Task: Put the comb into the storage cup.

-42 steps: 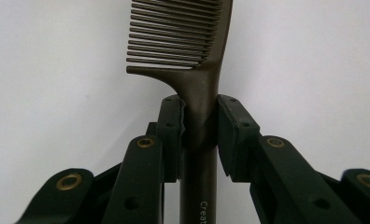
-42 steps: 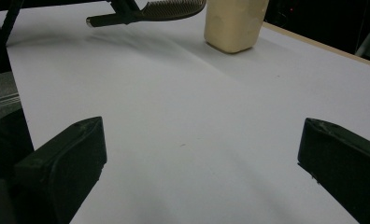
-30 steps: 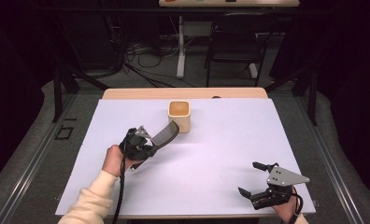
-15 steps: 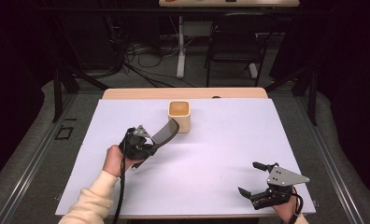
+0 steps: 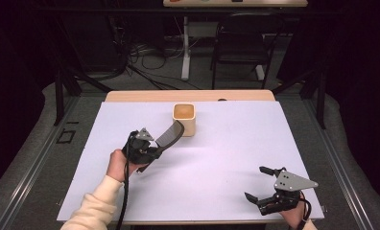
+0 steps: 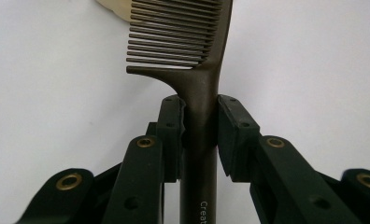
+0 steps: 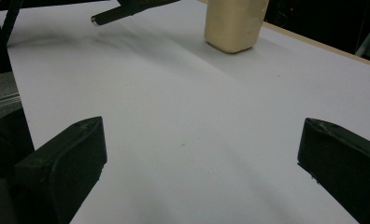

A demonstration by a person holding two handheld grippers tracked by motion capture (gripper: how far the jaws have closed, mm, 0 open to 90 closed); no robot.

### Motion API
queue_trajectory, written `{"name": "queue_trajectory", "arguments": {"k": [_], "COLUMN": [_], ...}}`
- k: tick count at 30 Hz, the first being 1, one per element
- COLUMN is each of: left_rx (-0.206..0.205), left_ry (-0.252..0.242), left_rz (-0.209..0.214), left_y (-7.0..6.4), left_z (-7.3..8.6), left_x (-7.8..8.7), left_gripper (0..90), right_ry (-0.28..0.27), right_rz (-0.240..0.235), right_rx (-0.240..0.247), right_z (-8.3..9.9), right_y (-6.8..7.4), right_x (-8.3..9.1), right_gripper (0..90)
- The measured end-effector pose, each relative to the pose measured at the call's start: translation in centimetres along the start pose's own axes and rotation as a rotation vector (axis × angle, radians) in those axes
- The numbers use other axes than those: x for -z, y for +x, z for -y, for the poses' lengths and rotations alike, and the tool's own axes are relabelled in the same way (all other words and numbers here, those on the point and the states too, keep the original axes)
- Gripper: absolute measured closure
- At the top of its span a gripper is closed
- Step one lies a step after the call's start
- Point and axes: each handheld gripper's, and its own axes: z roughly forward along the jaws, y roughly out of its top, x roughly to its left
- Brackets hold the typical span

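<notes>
A dark brown comb (image 5: pixel 170 135) is clamped by its handle in my left gripper (image 5: pixel 152 150), held above the white sheet at centre left. Its toothed end points toward a cream square cup (image 5: pixel 184 119) standing at the back middle. In the left gripper view the comb handle (image 6: pixel 201 112) runs between the two pads (image 6: pixel 171 126), teeth facing left, with the cup's edge (image 6: pixel 115 7) just beyond. My right gripper (image 5: pixel 260 184) rests near the front right edge, jaws wide apart with nothing between them. In the right gripper view the cup (image 7: pixel 233 23) stands far ahead.
A white sheet (image 5: pixel 226 158) covers most of the wooden table (image 5: pixel 145 96). Beyond the table's far edge are a chair (image 5: pixel 241 48), cables and dark stands. A cable trails from the left gripper along the person's sleeve (image 5: pixel 94 208).
</notes>
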Motion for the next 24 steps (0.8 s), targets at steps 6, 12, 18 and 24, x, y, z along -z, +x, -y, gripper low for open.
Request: {"name": "queue_trajectory", "arguments": {"k": [6,12,18,24], "left_rx": [-0.004,0.008,0.016,0.022], "left_ry": [-0.018,-0.044,-0.068,-0.086], "left_rz": [-0.002,-0.008,-0.010,-0.019], "left_y": [-0.12,-0.11,-0.07,-0.02], "left_z": [0.01,0.05,0.12,0.19], "left_x": [-0.09,0.00,0.02,0.01], "left_gripper": [71.9,72.0,71.9,71.9], "right_ry": [-0.003,-0.001,-0.002,-0.002], "right_rz": [0.000,-0.001,0.000,0.000], "right_rx": [0.002,-0.002,-0.002,0.000], "right_z": [0.00,0.00,-0.01,0.00], "right_y": [-0.01,0.01,0.01,-0.01], "right_x": [-0.01,0.01,0.00,-0.01], "right_gripper": [0.9,0.8,0.8,0.9]}}
